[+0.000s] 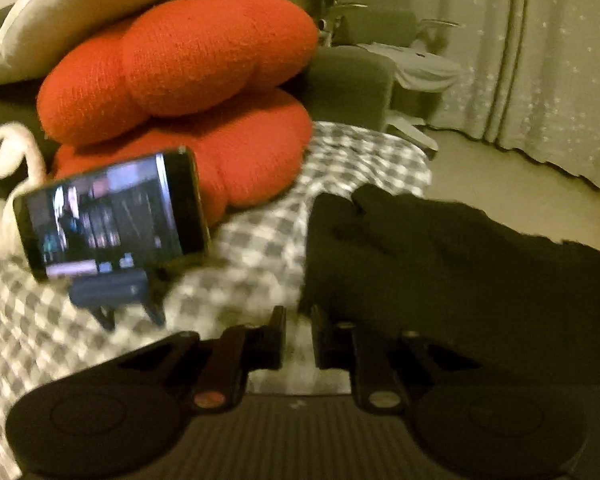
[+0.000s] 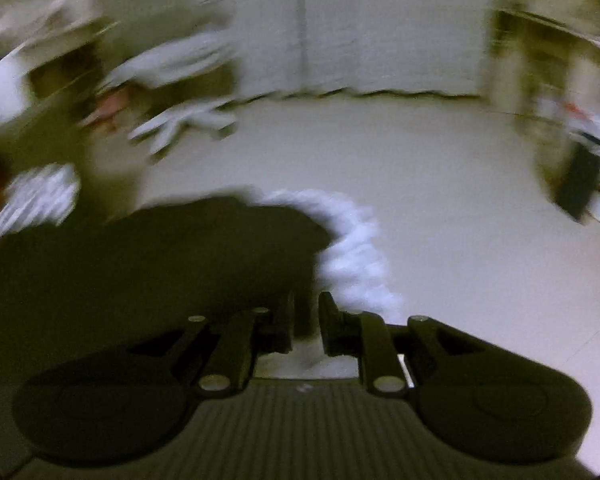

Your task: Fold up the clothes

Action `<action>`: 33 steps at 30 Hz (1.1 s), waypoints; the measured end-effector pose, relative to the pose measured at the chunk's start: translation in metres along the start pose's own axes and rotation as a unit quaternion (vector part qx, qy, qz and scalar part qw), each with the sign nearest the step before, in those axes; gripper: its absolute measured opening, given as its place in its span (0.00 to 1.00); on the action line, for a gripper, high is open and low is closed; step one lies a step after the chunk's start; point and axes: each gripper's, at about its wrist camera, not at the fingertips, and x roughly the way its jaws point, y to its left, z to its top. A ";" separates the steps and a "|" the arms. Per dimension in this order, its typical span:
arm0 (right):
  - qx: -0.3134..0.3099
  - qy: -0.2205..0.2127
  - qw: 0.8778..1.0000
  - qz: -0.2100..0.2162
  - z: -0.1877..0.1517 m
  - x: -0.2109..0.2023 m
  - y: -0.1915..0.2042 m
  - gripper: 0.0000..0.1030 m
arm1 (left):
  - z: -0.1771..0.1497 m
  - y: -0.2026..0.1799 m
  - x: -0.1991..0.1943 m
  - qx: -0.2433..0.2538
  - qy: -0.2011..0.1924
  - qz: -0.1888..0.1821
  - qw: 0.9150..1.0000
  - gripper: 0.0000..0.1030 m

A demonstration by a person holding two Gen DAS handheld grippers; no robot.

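Observation:
In the left wrist view a black garment [image 1: 440,272] lies on the grey-and-white checked cover [image 1: 260,248], to the right of my left gripper [image 1: 299,322]. Its jaws stand a narrow gap apart, with only pale cover showing through the gap. The garment's edge comes close to the right finger [image 1: 324,336]. The right wrist view is badly blurred. There the black garment [image 2: 160,264] spreads to the left of my right gripper [image 2: 306,320], whose jaws are slightly apart with nothing clearly between them. A pale, ruffled-looking cloth edge [image 2: 356,256] curves just beyond its fingers.
Two red knitted cushions [image 1: 188,92] and a white pillow [image 1: 100,12] are piled at the back left. A phone on a small stand [image 1: 112,216] is in front of them. Beyond the cover's edge are bare floor [image 2: 420,184], curtains [image 1: 540,60] and a white-legged chair [image 2: 188,120].

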 end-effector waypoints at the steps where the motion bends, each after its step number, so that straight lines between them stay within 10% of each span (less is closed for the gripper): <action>1: -0.019 0.014 1.000 0.014 -0.007 0.005 0.010 0.19 | -0.006 0.000 0.000 -0.003 0.005 -0.005 1.000 0.13; 10: 0.035 0.022 0.999 -0.020 -0.017 0.027 -0.020 0.09 | -0.032 0.006 -0.004 -0.008 0.016 -0.035 0.999 0.13; 18: 0.180 0.020 0.980 0.083 -0.015 0.023 -0.045 0.47 | -0.027 0.002 -0.001 -0.034 0.014 -0.072 0.997 0.14; 22: 0.144 0.007 0.989 0.033 -0.008 0.033 -0.018 0.39 | -0.026 0.000 0.002 -0.036 0.014 -0.075 0.996 0.14; 25: 0.120 -0.001 0.993 -0.007 -0.005 0.045 -0.009 0.06 | -0.026 0.001 0.003 -0.036 0.016 -0.072 0.997 0.14; 33: 0.065 -0.047 0.996 -0.046 -0.001 0.065 -0.004 0.02 | -0.026 0.011 0.009 -0.038 0.020 -0.068 0.997 0.14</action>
